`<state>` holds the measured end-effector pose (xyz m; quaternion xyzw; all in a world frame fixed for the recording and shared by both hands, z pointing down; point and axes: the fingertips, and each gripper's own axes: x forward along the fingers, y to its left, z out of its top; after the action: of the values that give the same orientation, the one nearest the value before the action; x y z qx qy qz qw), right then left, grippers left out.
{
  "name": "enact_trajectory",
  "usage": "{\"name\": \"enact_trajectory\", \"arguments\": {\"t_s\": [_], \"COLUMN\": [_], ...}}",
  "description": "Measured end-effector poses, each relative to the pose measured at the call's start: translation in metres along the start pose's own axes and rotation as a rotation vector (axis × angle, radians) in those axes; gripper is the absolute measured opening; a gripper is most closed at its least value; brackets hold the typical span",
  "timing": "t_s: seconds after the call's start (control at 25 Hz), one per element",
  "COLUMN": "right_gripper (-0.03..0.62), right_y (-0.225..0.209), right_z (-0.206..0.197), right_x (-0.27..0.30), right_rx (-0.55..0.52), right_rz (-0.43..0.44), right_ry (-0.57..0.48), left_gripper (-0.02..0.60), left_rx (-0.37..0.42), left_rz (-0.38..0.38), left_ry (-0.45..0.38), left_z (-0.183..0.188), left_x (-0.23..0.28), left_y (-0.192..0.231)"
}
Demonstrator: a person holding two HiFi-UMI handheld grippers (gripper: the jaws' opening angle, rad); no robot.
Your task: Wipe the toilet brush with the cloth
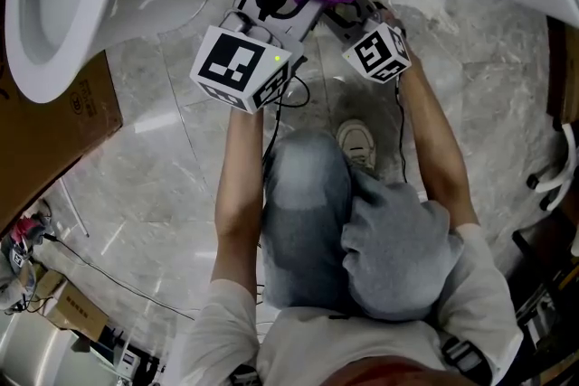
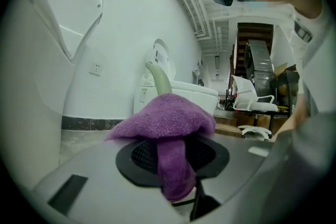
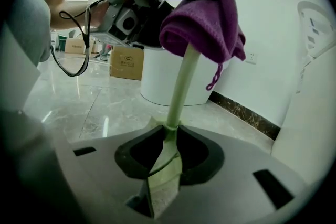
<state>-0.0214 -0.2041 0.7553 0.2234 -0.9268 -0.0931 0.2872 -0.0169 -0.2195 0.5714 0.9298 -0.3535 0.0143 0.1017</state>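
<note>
Bright indoor light, fisheye edges, floor glare

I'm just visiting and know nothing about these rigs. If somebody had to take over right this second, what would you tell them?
Left gripper: shut on the purple cloth, which is draped over the brush handle.
Right gripper: shut on the handle's flat lower end.
Done: the cloth is on the handle; how much is already wiped cannot be told.
Left: rub the cloth along the handle.
</note>
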Motion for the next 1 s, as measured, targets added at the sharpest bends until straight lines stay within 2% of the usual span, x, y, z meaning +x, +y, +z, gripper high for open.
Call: {"name": "enact_trajectory", "arguments": {"t_s": [0.36, 0.72, 1.0], "right_gripper": [0.077, 0.077, 0.077], "right_y": [0.000, -0.001, 0.000], "right_z": [-0.001, 0.000, -0.001], "right_x": [0.000, -0.001, -0.001], "right_rx": [-0.002, -0.008, -0.010], "right_rz": [-0.002, -0.004, -0.002], "right_ry": [-0.015, -0.020, -0.023], "left_gripper": [0.118, 0.117, 0.114], "left_rx": [0.017, 0.021, 0.030], "left_rz": [-0.005, 0.003, 0.010], "left_ry": [0.038, 0.143, 0.166], "left_z": [-0.045, -0.093, -0.087], "left_x": [0.004, 0.008, 0.007], "left_y": [-0.001, -0.001, -0.001]}}
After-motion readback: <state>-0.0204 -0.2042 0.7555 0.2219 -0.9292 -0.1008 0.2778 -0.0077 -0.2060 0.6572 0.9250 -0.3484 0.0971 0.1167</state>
